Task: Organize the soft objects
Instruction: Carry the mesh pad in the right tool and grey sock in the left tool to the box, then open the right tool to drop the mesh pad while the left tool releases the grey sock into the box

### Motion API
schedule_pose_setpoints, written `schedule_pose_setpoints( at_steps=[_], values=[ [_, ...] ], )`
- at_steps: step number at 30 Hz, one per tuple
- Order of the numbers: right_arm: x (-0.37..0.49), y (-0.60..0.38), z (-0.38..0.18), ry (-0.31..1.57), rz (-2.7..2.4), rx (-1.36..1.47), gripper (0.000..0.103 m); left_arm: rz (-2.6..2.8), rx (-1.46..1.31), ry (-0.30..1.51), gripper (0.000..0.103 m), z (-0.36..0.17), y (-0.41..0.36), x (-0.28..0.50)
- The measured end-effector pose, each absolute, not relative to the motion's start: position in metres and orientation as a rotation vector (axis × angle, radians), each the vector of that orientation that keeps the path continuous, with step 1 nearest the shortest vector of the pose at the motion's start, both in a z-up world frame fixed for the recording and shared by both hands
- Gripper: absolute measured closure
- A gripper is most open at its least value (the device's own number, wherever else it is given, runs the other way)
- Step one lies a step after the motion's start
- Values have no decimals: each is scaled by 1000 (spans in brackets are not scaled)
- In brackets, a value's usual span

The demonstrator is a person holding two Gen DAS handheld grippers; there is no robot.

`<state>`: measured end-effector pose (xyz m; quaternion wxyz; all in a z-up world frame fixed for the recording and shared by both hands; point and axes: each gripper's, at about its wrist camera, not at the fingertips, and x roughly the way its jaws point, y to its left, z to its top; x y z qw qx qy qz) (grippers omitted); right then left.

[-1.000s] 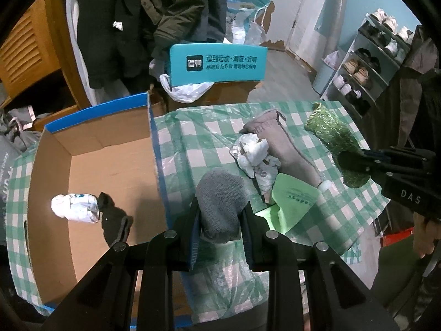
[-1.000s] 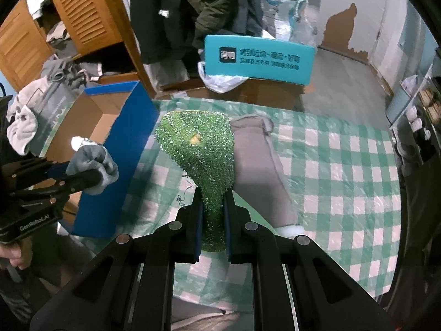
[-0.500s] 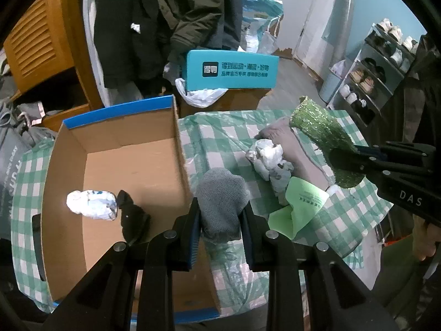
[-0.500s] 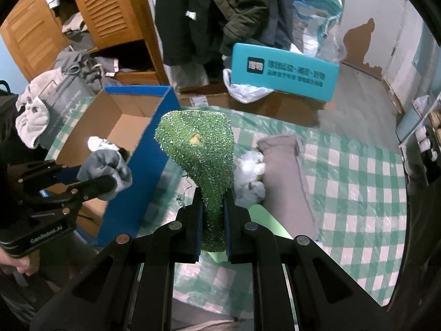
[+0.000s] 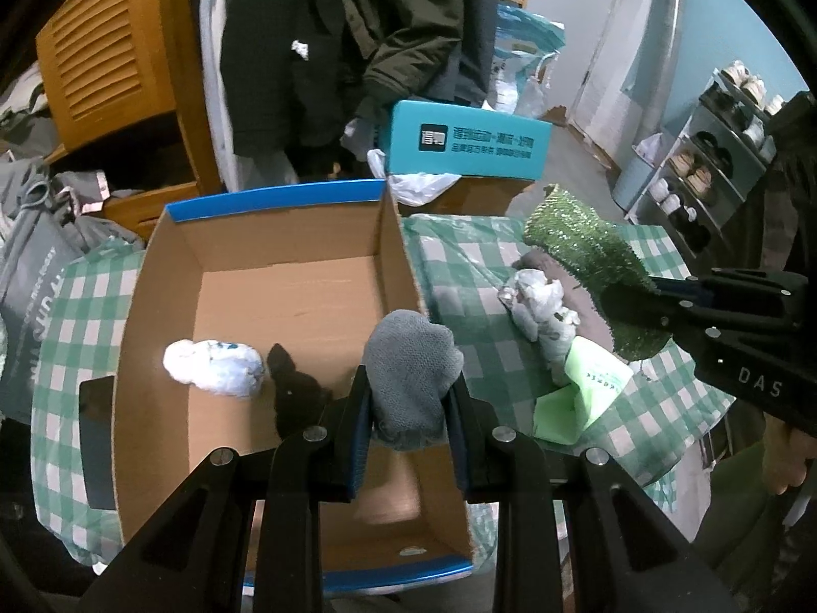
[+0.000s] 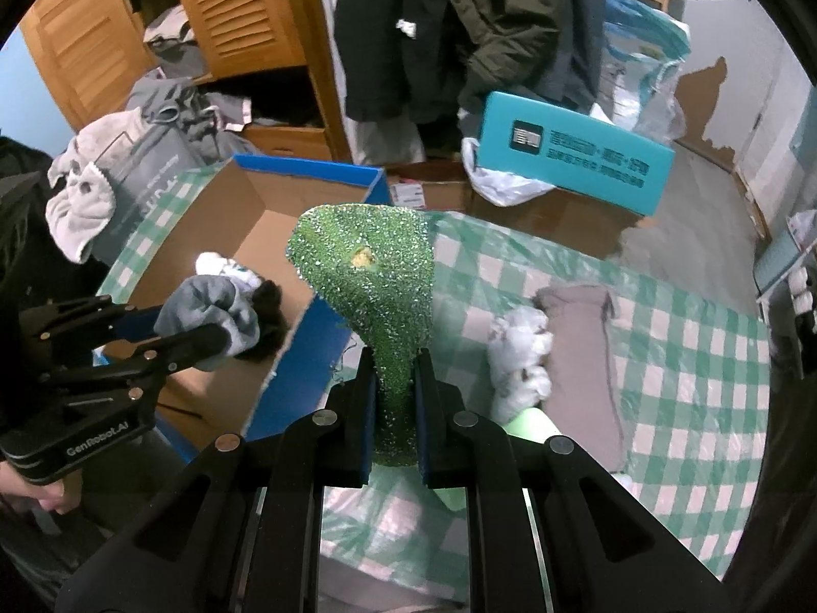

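Observation:
My left gripper [image 5: 408, 408] is shut on a grey sock [image 5: 411, 373] and holds it over the right wall of an open cardboard box [image 5: 286, 286]. The box holds a white bundle [image 5: 214, 368] and a black soft item [image 5: 293, 388]. My right gripper [image 6: 395, 393] is shut on a glittery green sock [image 6: 367, 276], held above the checked tablecloth [image 6: 689, 357] just right of the box [image 6: 240, 214]. A white crumpled bundle [image 6: 518, 357], a grey-brown cloth [image 6: 587, 352] and a light green sheet [image 5: 582, 388] lie on the table.
A teal box [image 5: 470, 140] sits on a carton behind the table. Dark coats [image 5: 357, 25] hang at the back, beside a wooden louvred cabinet [image 5: 102, 61]. A shoe rack [image 5: 715, 153] stands at the far right. Grey bags [image 6: 127, 153] lie left of the table.
My left gripper has carried the grey sock leftward, from over the tablecloth to over the box. My right gripper has followed toward the box with the green sock.

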<state>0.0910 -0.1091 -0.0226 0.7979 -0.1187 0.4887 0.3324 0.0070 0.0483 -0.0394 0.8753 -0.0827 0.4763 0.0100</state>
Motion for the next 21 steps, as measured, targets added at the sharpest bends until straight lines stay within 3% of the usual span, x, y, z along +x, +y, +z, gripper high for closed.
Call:
schedule_pose_setpoints(
  at_steps=[21],
  values=[
    [81, -21, -34, 1079, 822, -323, 93, 120, -217, 1000, 76, -48, 103, -6]
  ],
)
